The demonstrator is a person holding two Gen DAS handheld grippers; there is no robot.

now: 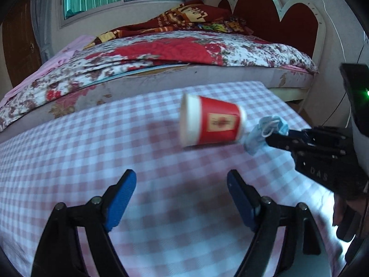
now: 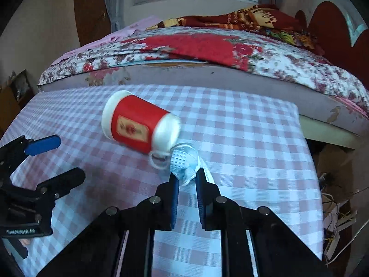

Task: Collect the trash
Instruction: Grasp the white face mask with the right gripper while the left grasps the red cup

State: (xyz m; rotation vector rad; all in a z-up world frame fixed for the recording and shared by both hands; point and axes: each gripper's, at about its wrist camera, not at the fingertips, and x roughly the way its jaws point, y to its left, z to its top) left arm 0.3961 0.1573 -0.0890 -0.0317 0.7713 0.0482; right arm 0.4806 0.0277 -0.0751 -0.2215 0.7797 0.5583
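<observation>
Mask (image 2: 184, 165): crumpled blue-white face mask on the checked tablecloth (image 2: 253, 143), touching the base end of the tipped red paper cup (image 2: 140, 127). Right gripper (image 2: 186, 180) is clamped on the mask's near edge, fabric bunched between the pads. Soft, light, no slip risk; the loose ear loop could snag on the cup. Left gripper (image 1: 181, 184) hangs spread wide, nothing between its fingers, cup ahead of it. Cup looks empty: light, thin-walled, will roll and crush easily. Best hold is probably across the mid-body, gentle squeeze, or pinch the rim (image 1: 185, 120).
</observation>
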